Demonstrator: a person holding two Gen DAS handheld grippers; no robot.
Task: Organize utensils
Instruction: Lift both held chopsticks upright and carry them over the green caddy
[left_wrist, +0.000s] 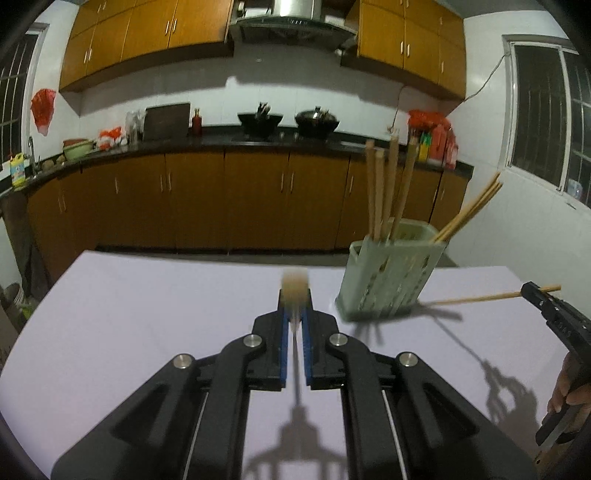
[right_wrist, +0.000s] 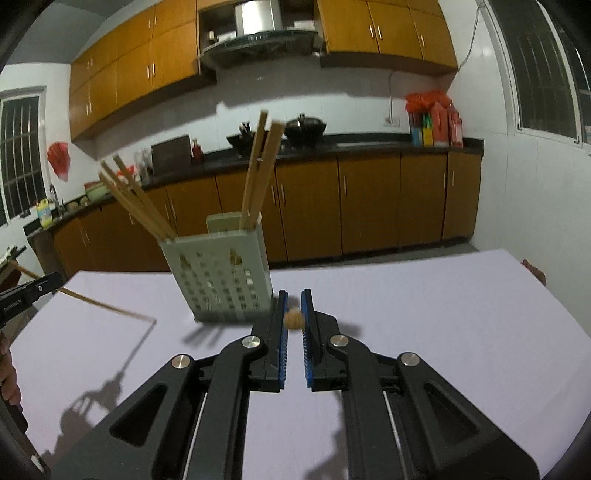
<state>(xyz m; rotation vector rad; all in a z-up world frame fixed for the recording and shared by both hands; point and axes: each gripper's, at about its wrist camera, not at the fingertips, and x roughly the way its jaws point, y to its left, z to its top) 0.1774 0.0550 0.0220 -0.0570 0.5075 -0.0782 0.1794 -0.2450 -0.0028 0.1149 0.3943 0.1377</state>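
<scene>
A pale green perforated utensil holder (left_wrist: 391, 277) stands on the lilac table, with several wooden chopsticks (left_wrist: 388, 184) standing in it. It also shows in the right wrist view (right_wrist: 221, 277) with its chopsticks (right_wrist: 258, 173). My left gripper (left_wrist: 294, 302) is shut on a chopstick (left_wrist: 294, 286) that points at the camera, left of the holder and above the table. My right gripper (right_wrist: 294, 306) is shut on another chopstick (right_wrist: 294, 318), seen end-on, just right of the holder. In the left wrist view the right gripper (left_wrist: 535, 293) holds its chopstick (left_wrist: 480, 297) level, tip near the holder's base.
The table (left_wrist: 147, 314) ends ahead, before brown floor cabinets (left_wrist: 221, 199) and a dark counter with woks (left_wrist: 288, 123). The left gripper with its chopstick (right_wrist: 103, 304) shows at the left edge of the right wrist view. A hand (left_wrist: 569, 387) is at the right edge.
</scene>
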